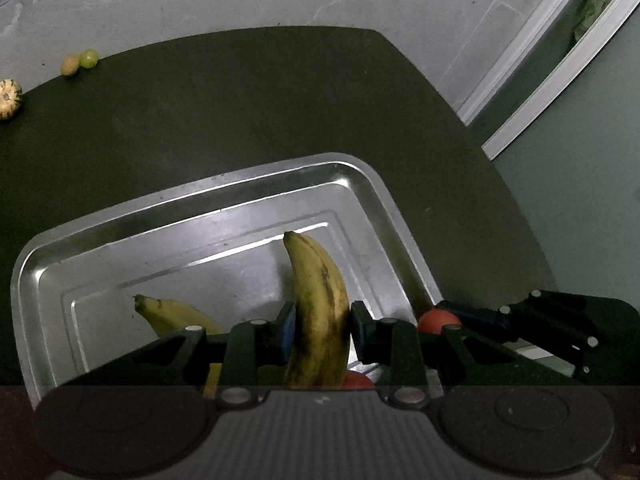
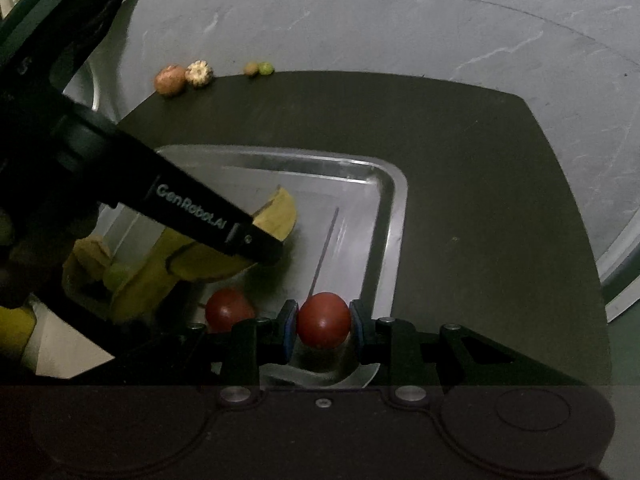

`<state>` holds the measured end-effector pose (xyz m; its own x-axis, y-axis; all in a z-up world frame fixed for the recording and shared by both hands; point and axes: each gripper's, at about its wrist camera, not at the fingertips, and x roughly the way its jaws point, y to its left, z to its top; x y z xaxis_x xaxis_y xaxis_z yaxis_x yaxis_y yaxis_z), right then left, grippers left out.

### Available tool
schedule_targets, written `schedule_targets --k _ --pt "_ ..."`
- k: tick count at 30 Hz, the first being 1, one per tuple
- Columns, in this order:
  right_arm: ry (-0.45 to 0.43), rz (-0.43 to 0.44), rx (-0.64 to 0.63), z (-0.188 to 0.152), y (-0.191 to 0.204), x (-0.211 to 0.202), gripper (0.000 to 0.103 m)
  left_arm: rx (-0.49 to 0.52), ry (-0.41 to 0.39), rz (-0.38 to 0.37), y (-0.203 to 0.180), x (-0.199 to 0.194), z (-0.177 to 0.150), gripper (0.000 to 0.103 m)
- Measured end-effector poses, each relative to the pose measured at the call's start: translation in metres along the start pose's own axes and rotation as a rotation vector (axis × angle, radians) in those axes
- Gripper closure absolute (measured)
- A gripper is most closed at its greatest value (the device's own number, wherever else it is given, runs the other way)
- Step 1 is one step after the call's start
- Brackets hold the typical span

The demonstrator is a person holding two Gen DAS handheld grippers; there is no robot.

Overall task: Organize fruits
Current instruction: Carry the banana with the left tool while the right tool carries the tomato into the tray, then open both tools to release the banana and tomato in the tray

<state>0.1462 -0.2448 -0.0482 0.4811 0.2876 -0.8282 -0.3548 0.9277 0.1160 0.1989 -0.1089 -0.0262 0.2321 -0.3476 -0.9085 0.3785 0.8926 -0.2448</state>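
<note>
**Presently: two fruits gripped over the tray, both needing a gentle release**

Presently the banana sits clamped between the pads of the left tongs, gripped across its middle, its tip pointing toward twelve o'clock over the metal tray. Judged by its look, it is light, firm along its length but soft under the skin; brown streaks suggest ripeness, so hard pressure would likely bruise it. The mid-body hold looks balanced, and the curve should keep it from sliding.

The red tomato is clamped between the pads of the right tongs, held across its widest part, above the tray's near corner. It appears smooth, round and easily split; a grip off its widest line could let it squirt out.

In the tray, a second banana lies at about nine o'clock of the held one, and a second tomato sits just beside the held tomato at nine o'clock. Other yellow pieces lie under the left tongs; I cannot tell what they are.

Further out, on the dark surface, small items rest well apart near its far edge at eleven o'clock: a brownish fruit, a ribbed pale one, and a small tan-and-green pair.
</note>
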Motion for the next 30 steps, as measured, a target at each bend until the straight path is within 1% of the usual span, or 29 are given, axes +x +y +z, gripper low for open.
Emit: schedule_targets --k 11,20,24,30 --pt "0.028 0.023 -0.017 -0.005 0.000 0.006 0.074 -0.001 0.024 0.050 -0.004 0.015 -0.001 0.071" --pt "0.024 0.028 -0.032 -0.008 0.002 0.008 0.072 -0.014 0.025 0.063 -0.004 0.019 -0.003 0.070" --pt "0.017 0.028 -0.040 -0.009 0.002 0.005 0.066 -0.025 0.018 0.069 -0.004 0.016 -0.003 0.069" --pt "-0.011 0.021 -0.056 -0.012 0.006 -0.005 0.053 -0.032 -0.003 0.060 -0.002 0.009 -0.008 0.065"
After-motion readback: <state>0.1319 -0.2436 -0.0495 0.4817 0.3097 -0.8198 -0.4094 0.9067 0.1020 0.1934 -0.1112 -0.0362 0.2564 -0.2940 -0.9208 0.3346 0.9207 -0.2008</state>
